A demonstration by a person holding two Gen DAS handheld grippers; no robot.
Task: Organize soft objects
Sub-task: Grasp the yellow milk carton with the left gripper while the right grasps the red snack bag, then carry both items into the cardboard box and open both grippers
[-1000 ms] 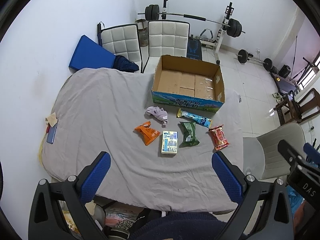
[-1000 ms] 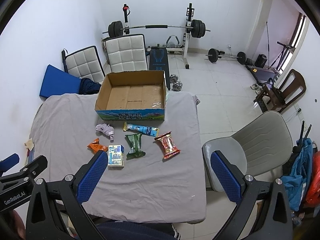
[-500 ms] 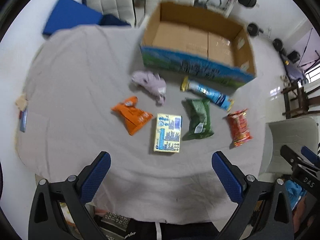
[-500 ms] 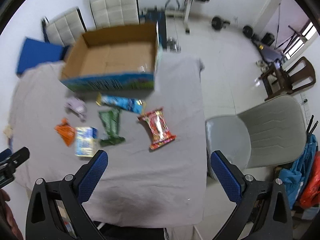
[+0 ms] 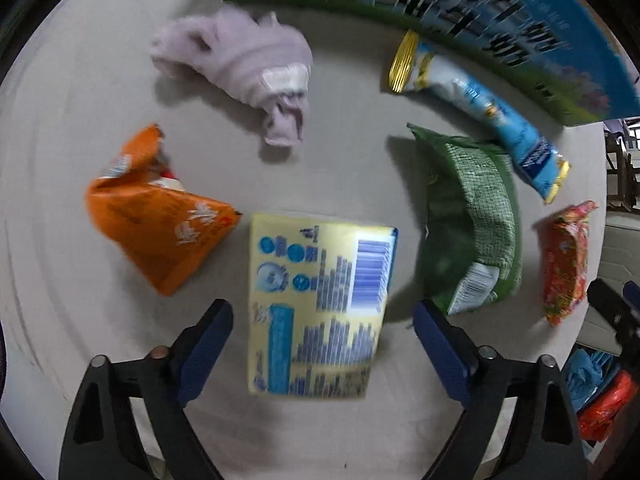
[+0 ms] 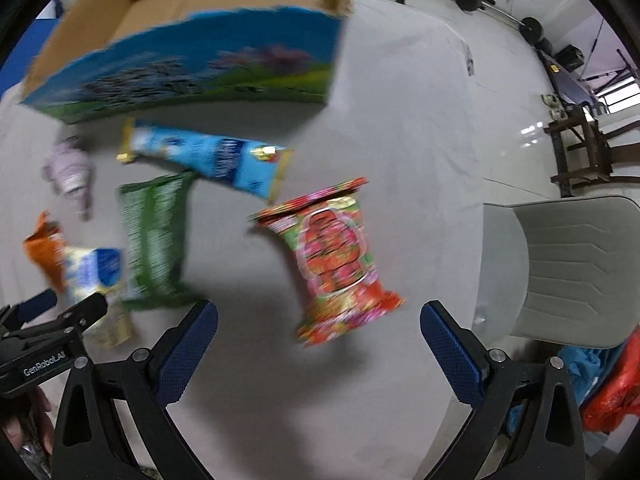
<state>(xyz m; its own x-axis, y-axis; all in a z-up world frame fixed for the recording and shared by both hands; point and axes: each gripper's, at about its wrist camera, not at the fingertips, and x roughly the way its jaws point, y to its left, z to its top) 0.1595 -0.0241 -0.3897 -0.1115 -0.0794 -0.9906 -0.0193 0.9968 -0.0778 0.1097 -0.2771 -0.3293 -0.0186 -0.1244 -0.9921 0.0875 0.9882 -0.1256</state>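
The left gripper (image 5: 320,344) is wide open and holds nothing. The yellow and blue pack (image 5: 320,308) lies flat on the grey cloth (image 5: 60,120), with its near end between the two blue fingers (image 5: 204,348), and there is a little bare cloth on each side of it. The right gripper (image 6: 316,344) is wide open too, and empty. The red snack bag (image 6: 336,256) lies just past its fingertips, with lots of bare cloth to the right, up to the table edge beside the grey chair (image 6: 560,268).

Six soft things lie on the cloth (all a bit blurry): one orange bag (image 5: 160,220), one yellow and blue pack, one green bag (image 5: 468,220), one long blue bag (image 5: 480,112), one red snack bag and one pale purple cloth bundle (image 5: 248,68), maybe a sock. There is one cardboard box (image 6: 192,52), open on top, just behind them. The long blue bag lies close to its front wall.
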